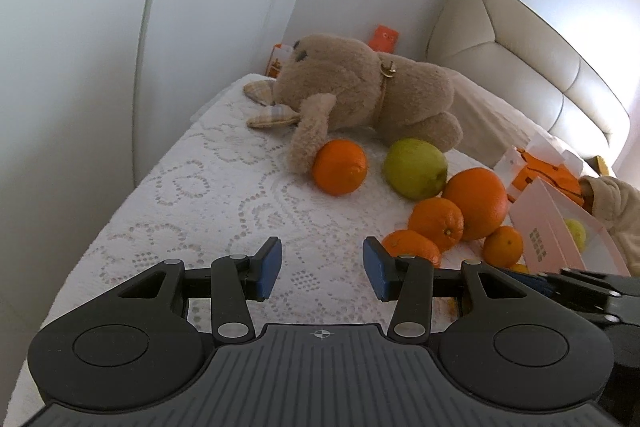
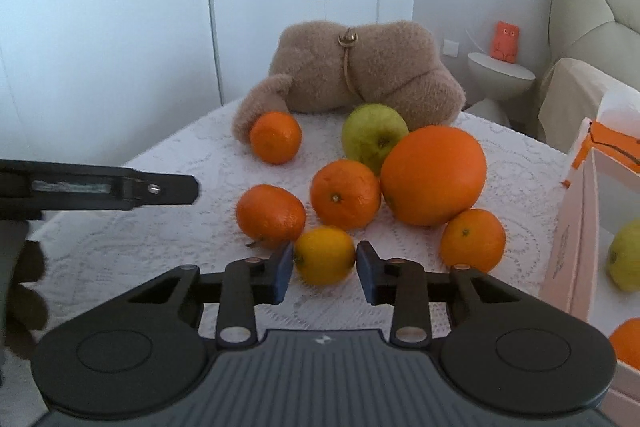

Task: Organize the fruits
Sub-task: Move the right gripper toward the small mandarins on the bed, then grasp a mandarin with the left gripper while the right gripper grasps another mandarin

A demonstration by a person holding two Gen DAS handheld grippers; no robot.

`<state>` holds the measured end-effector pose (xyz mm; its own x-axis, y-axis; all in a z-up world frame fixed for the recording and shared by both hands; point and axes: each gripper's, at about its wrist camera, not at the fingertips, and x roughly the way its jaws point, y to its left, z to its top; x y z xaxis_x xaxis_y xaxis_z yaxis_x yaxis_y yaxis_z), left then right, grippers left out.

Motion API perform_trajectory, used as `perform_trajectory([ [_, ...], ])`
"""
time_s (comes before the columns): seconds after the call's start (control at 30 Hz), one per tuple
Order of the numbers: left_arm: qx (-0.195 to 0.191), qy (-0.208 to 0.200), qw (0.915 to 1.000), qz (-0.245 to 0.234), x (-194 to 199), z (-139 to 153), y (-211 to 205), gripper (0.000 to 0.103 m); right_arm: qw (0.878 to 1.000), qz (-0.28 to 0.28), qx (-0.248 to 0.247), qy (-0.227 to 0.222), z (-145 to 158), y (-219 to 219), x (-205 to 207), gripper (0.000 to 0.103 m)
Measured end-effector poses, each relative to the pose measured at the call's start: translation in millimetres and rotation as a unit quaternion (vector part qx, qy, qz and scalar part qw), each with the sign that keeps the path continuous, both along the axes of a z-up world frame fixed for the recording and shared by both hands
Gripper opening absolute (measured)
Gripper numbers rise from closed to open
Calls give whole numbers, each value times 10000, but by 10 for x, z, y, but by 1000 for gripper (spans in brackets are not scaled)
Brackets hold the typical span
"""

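- So, the right hand-held gripper (image 2: 325, 269) has its blue pads tight on either side of a small yellow-orange citrus (image 2: 325, 255) that sits on the bed's white lace cover (image 2: 160, 239). Looks like a grip, fruit not lifted.
- The left hand-held gripper (image 1: 320, 269) stands at a medium gap with nothing between the pads, just lace cover underneath.
- Right behind the gripped fruit there's a cluster: a mandarin (image 2: 271, 215) to the left, another (image 2: 345, 194) in the middle, and a smaller one (image 2: 473, 239) to the right.
- The big orange (image 2: 434, 174) sits behind those, touching the middle mandarin and pressed up against a green apple (image 2: 370, 137).
- One more mandarin (image 2: 275, 137) sits apart at the back left, touching the arm of a brown plush toy (image 2: 360, 75) lying across the bed.
- On the right edge there's a pale pink box (image 2: 572, 251), open, with a yellow-green fruit (image 2: 626, 255) and an orange one (image 2: 628, 343) inside.
- In the left wrist view the same box (image 1: 548, 223) shows to the right of the pile, with a sleeve (image 1: 616, 203) beside it.
- An upholstered headboard (image 1: 520, 39) is in the background.
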<state>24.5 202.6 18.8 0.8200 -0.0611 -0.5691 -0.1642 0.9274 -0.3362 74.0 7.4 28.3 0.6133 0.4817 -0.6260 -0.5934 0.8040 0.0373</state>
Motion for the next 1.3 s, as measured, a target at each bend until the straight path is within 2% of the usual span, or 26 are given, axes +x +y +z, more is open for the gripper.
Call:
perform_trajectory([
  [0.1,14,-28,9999,-166,16,14,-64,50,9998,-167,89,37,60,-130,-143,23],
  [0.27,172,-118,9983,-538,31,79,-272,50,9987,-438,260,-31,90,-427,-388,23],
  [0.47,555,-267,9910,-1186,22,152,-660,50,9949,-875,-141,-488,-25,-727,-571,24],
  [0.57,743,-277,9862,-1452,25,164,-851,50,9920,-1148,-245,-464,-108,-863,-505,25],
  [0.67,905,-237,9812,-1687,33,151,-1012,49,9926,-1192,5,-211,-137,-974,-385,25],
  [0.83,971,-129,9850,-1419,46,128,-1013,48,9919,-1252,99,-174,-117,-886,-200,25],
  [1.03,781,-147,9924,-941,39,141,-762,46,9899,-1284,-254,-549,-79,-550,-85,27],
  [1.13,745,-139,9925,-956,37,131,-732,46,9880,-1283,-556,-650,-98,-403,-28,33],
  [1.3,751,-142,9903,-1157,13,119,-788,46,9838,-1360,-923,-711,-140,-278,34,32],
])
